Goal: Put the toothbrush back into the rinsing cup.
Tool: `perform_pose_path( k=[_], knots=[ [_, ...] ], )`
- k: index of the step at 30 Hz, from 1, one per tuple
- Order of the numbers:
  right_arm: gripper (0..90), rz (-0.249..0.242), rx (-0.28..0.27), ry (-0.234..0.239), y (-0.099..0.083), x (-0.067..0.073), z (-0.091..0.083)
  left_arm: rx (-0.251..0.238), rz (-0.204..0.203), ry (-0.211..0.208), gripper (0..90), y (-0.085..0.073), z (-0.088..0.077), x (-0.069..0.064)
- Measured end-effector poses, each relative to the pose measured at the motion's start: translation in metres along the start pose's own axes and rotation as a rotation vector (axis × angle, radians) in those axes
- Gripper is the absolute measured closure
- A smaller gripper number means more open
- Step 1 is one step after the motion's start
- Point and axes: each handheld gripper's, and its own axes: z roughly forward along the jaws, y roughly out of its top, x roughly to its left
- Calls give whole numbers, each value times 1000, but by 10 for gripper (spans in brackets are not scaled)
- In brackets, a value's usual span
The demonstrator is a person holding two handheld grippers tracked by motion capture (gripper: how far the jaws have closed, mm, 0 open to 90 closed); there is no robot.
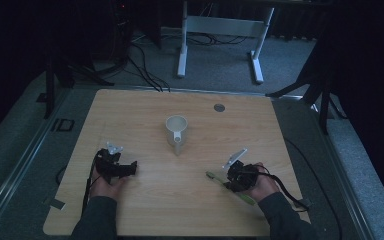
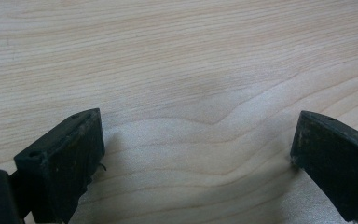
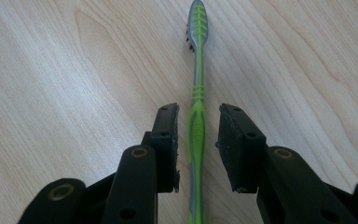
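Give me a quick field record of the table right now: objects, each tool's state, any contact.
table: light wood
mug: white, upright, centre, handle toward the person
toothbrush: green, flat on the table, head pointing away from the right tool
left tool: open, jaws wide apart over bare wood
right tool: open, jaws straddling the toothbrush handle with a gap on each side

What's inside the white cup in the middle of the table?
Looking down into the white cup, only its pale inner wall near the rim shows, and nothing sticks out of the top. The bottom is too dim and small to make out, so something little could be hiding there.
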Motion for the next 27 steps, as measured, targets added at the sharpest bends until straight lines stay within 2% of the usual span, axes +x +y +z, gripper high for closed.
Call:
perform_pose_path(
  k=[27],
  knots=[
    [675,6,87,29,8,-2,7,0,0,0,35,0,0,0]
  ],
)
